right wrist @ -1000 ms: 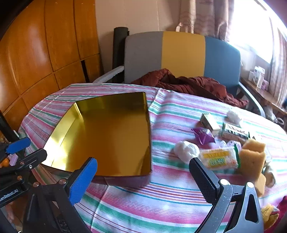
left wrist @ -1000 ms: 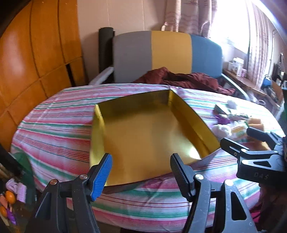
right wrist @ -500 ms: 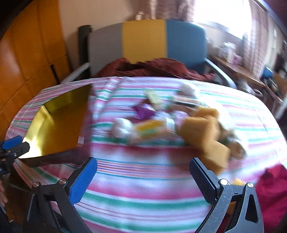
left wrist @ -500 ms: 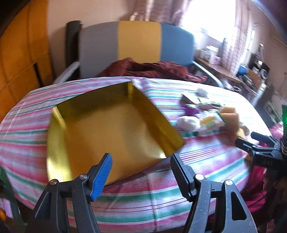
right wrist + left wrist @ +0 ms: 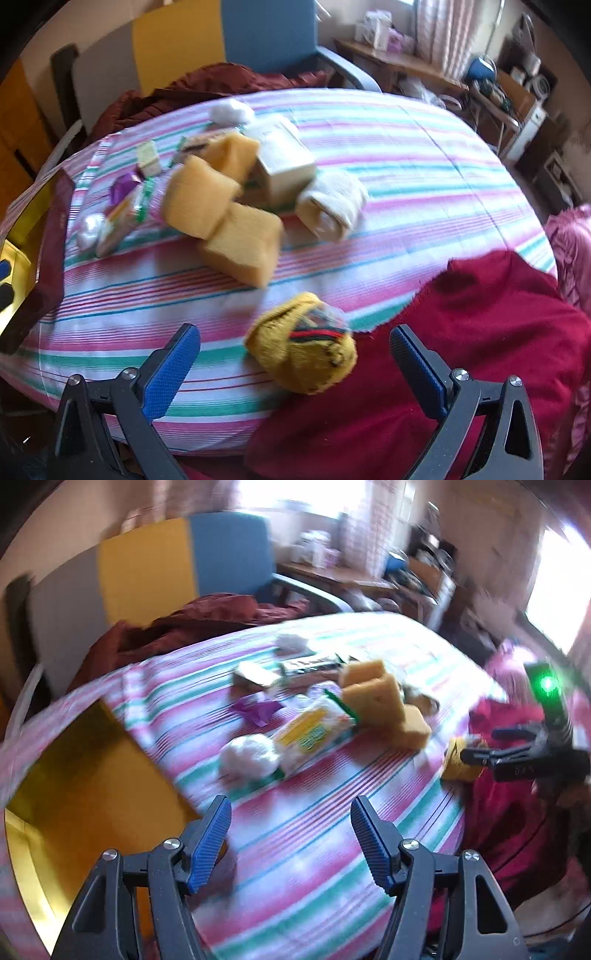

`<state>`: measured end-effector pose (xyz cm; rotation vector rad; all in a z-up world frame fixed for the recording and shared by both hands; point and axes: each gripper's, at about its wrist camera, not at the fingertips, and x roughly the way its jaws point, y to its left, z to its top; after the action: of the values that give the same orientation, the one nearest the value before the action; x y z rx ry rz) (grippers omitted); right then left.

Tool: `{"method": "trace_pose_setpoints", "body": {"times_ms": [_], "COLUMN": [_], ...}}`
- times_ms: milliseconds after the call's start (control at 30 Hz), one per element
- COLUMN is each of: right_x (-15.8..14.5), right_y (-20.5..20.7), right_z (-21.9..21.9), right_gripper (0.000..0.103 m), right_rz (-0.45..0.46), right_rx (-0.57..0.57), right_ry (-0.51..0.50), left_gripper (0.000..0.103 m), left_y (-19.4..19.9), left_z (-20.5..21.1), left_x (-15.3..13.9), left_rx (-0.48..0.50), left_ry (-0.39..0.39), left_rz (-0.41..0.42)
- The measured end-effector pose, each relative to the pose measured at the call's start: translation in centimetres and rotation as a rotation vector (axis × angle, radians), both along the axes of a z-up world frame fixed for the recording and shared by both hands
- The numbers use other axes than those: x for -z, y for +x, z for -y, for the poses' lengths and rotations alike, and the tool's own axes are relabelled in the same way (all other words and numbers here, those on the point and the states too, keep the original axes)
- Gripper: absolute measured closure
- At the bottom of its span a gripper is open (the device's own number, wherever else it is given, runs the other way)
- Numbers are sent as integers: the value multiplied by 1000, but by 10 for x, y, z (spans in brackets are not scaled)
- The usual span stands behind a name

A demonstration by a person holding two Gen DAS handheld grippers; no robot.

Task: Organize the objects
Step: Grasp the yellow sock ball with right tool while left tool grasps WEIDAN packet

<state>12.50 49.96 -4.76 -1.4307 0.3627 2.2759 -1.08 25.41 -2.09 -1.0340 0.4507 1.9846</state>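
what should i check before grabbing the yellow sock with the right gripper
1. Right gripper open and empty: ok.
2. Yellow sock lined up between its fingers: ok.
3. Sock clear of the sponges: ok.
4. Sock free of the red cloth: not ok, it lies against the cloth's edge.
5. Left gripper open, out of the way: ok.
6. Gold tray has room: ok.
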Motion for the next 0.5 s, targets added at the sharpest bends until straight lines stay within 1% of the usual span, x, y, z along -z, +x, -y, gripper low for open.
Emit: {"method": "trace_pose_setpoints", "body": {"times_ms": [67,133,167,200,267,333,367,467,500], "right_x": [6,9,12,14,17,20,21,28,30], "right_y": [1,2,0,0,-2,-1,-1,-2,-2], "right_z": [-4,-6,-5,-7,-8,-9,-10,-14,-15], "right_gripper": [0,0,0,0,0,0,0,0,0], "right_rz": [1,-6,-9,-15,-23,-30,-34,-35,-36], "right_rx": [7,-1,-3,-4,-4,-3,-1,8,10], "right_ry": [-23,-45,-53,-65,-91,-107,-115,-143,-148], "left_gripper": [35,34,33,30,25,25,24,23,23], "left_y": [-4,-11,-15,-21,-31,-38,-43,-51,-58], "left_z": [-18,-39,-47,-57,-73,-83,-91,-104,-108], "left_x": [4,9,11,15,22,28,33,45,50], "left_rx": [61,111,137,155,202,228,263,293,297], "left_ry": [-36,-70,-81,-100,-120,-138,-153,-181,-188], "left_rz": [-5,-27,-30,-32,-15,-10,-2,-9,6]}}
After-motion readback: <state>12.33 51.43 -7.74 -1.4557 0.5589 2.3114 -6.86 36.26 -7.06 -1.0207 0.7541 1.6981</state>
